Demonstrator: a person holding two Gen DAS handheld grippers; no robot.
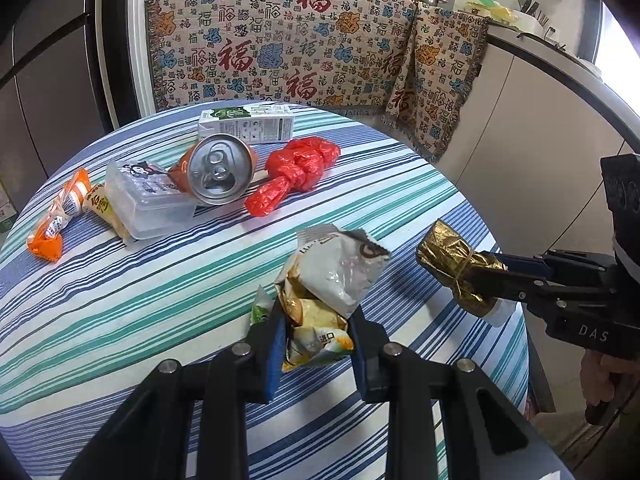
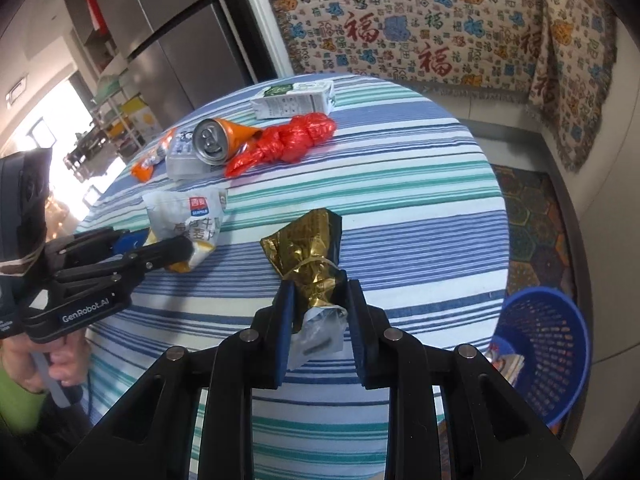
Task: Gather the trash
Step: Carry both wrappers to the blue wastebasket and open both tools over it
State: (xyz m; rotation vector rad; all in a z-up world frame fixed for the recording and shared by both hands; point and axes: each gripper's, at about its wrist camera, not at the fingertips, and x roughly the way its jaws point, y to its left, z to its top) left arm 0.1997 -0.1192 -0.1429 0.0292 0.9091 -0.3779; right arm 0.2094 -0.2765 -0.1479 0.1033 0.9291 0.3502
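Observation:
My left gripper (image 1: 316,332) is shut on a crumpled white snack bag (image 1: 332,276), held just above the striped tablecloth; it also shows in the right wrist view (image 2: 188,220). My right gripper (image 2: 320,312) is shut on a gold foil wrapper (image 2: 308,248), seen from the left wrist view (image 1: 452,268) near the table's right edge. Farther back lie an orange can (image 1: 218,168), a knotted red plastic bag (image 1: 296,172), a milk carton (image 1: 246,124), a clear plastic box (image 1: 148,196) and an orange wrapper (image 1: 60,216).
A blue mesh basket (image 2: 544,352) with some trash inside stands on the floor right of the round table (image 2: 420,184). A patterned blanket (image 1: 304,48) covers furniture behind the table. A fridge (image 2: 168,32) stands at the back left.

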